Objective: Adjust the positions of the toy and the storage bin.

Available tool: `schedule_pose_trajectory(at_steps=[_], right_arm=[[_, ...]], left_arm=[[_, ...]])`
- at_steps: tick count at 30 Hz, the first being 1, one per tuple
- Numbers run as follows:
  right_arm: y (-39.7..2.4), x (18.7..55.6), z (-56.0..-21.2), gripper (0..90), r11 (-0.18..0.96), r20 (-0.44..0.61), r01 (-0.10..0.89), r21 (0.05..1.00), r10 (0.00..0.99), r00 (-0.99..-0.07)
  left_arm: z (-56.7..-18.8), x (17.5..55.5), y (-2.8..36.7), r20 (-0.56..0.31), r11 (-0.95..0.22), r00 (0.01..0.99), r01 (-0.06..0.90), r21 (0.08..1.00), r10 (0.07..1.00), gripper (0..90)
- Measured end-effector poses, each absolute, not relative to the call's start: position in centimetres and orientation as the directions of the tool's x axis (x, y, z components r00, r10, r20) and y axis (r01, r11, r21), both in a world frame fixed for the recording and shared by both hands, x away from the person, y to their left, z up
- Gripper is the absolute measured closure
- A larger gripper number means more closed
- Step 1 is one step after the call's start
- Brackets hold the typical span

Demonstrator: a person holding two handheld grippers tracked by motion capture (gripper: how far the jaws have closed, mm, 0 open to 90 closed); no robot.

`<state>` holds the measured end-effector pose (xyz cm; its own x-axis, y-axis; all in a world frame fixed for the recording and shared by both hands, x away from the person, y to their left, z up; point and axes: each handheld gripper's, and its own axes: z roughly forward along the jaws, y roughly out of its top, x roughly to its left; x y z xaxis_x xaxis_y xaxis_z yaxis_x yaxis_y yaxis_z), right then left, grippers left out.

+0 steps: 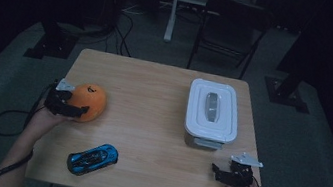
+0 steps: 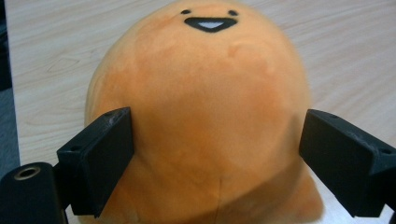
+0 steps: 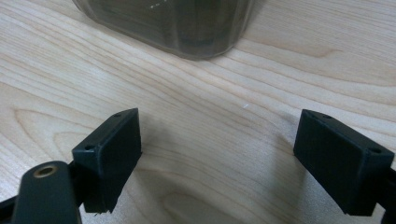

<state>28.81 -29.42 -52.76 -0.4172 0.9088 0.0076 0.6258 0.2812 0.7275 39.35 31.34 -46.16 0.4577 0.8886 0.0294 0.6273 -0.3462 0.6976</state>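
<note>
Left tongs (image 2: 215, 163) are straddling the orange plush (image 2: 201, 116) at lower left, jaws apart, apparently for gripping; right tongs (image 3: 219, 163) are idling open.

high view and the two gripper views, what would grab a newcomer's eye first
The round orange plush toy with a small smiling face stands out first, sitting near the left edge of the light wooden table between the wide-set jaws of the left gripper; the left jaw looks to touch the plush, the right stands just off it. Next come the white lidded plastic container at the right and the shiny blue toy car near the front edge.
</note>
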Motion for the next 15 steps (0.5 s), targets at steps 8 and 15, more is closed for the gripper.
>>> schedule_pose_trajectory(at_steps=[8, 15], right_arm=[[-29.4, 28.8, -52.8, 14.5, 0.281, 0.008, 0.626, 0.727, 0.909, -0.417], [-29.4, 28.8, -52.8, 14.6, 0.28, 0.008, 0.626, 0.728, 0.909, -0.416]], left_arm=[[-47.1, 40.4, 31.0, 0.023, -0.308, 0.4, 0.668, 0.678, 0.916, 9.5], [-47.8, 40.7, 30.5, 0.028, -0.266, 0.334, 0.694, 0.669, 0.942, 9.6]])
